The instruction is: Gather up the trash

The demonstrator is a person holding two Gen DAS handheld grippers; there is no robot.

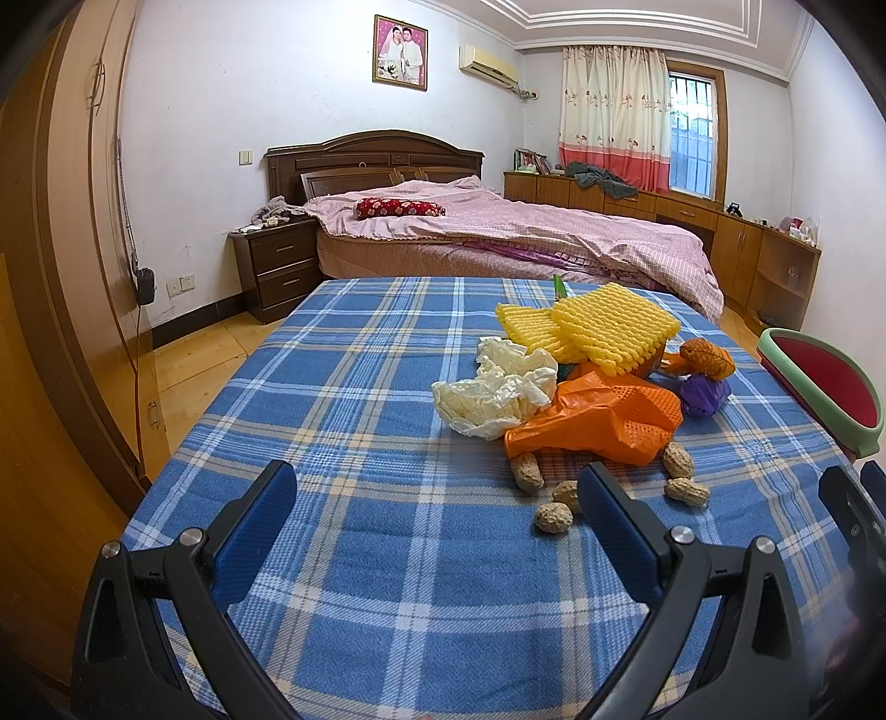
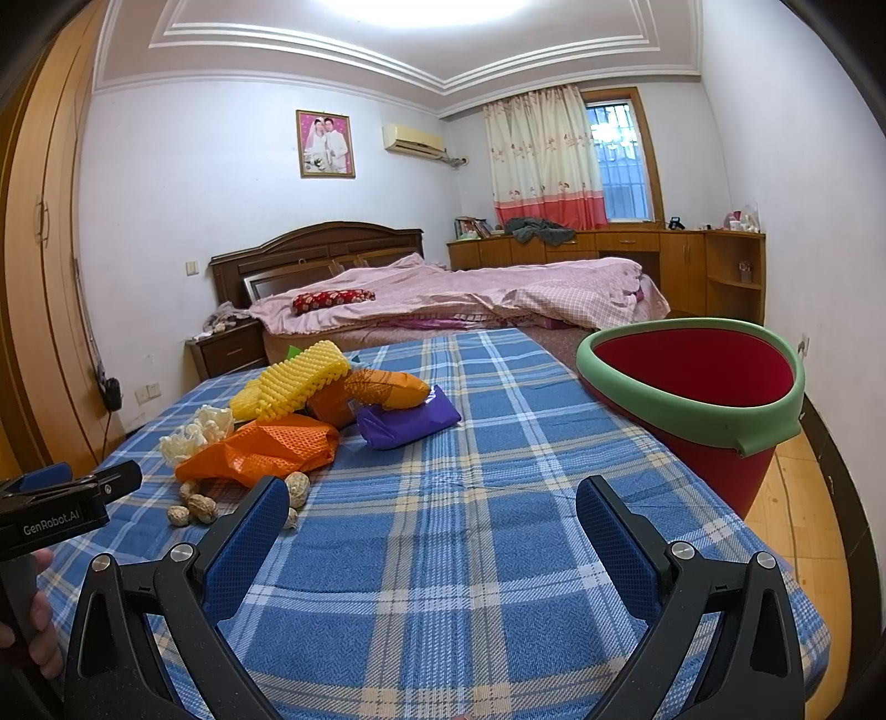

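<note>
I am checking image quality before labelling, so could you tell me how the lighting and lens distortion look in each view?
Left wrist view: even indoor light, sharp trash pile; strong fisheye bends the wardrobe and darkens the corners. Right wrist view: the ceiling light is blown out to white, the window reads bluish, the bucket stays crisp, and the walls bow outward.

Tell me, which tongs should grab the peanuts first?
Probably the left tongs: they are open with the peanuts lying just past their right finger. The right tongs are open over bare cloth, closer to the red bin.
</note>
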